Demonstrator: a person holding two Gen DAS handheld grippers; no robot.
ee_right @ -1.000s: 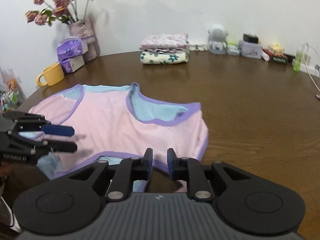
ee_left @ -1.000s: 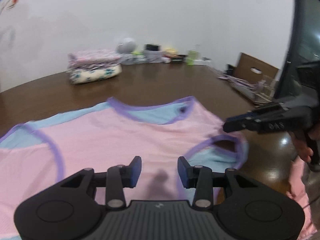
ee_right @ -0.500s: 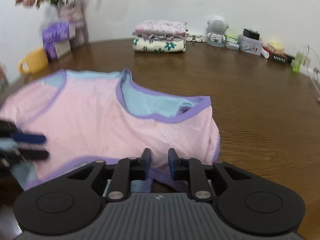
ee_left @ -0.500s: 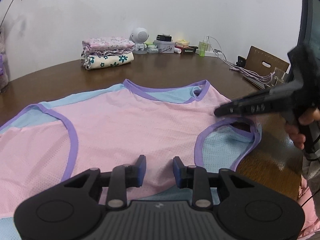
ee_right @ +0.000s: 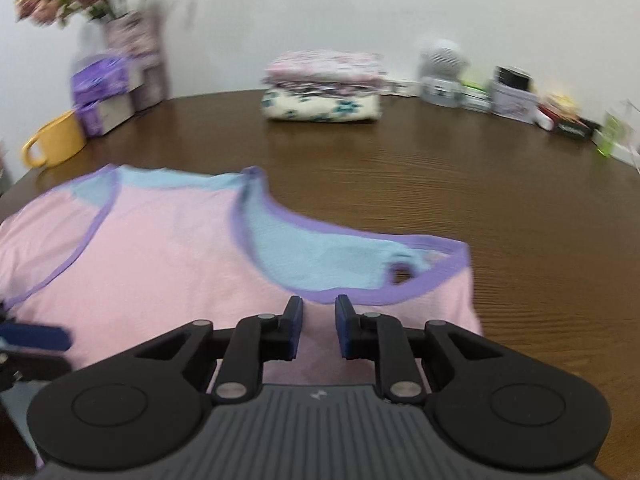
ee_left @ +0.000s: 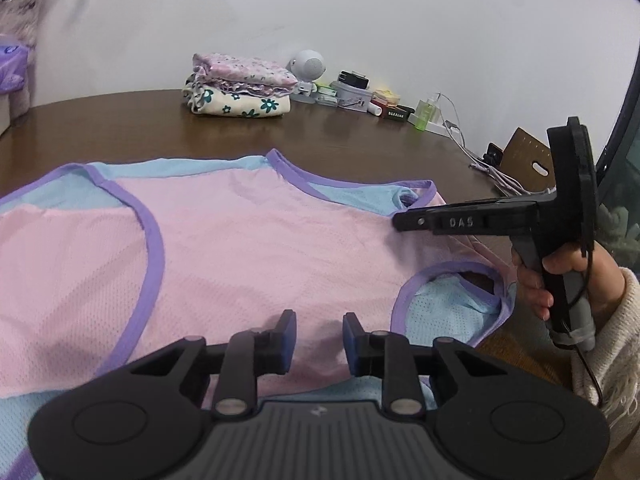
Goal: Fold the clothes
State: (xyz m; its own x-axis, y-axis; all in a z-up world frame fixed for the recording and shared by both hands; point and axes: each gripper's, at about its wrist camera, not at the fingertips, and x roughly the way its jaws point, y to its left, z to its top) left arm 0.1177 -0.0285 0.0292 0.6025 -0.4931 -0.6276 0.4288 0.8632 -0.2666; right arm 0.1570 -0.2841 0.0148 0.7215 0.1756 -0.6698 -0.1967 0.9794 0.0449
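A pink mesh vest point(ee_left: 248, 248) with purple binding and pale blue lining lies flat on the brown worktop point(ee_left: 360, 136). The left gripper point(ee_left: 319, 338) hangs low over its near hem; its jaws have just been closing, a narrow gap remains, and no cloth seems caught between them. At right, a hand point(ee_left: 568, 276) (cream sleeve at the wrist) holds the right gripper point(ee_left: 400, 222) side-on above the vest's right shoulder. Far off sits a stack of folded clothes point(ee_left: 240, 90).
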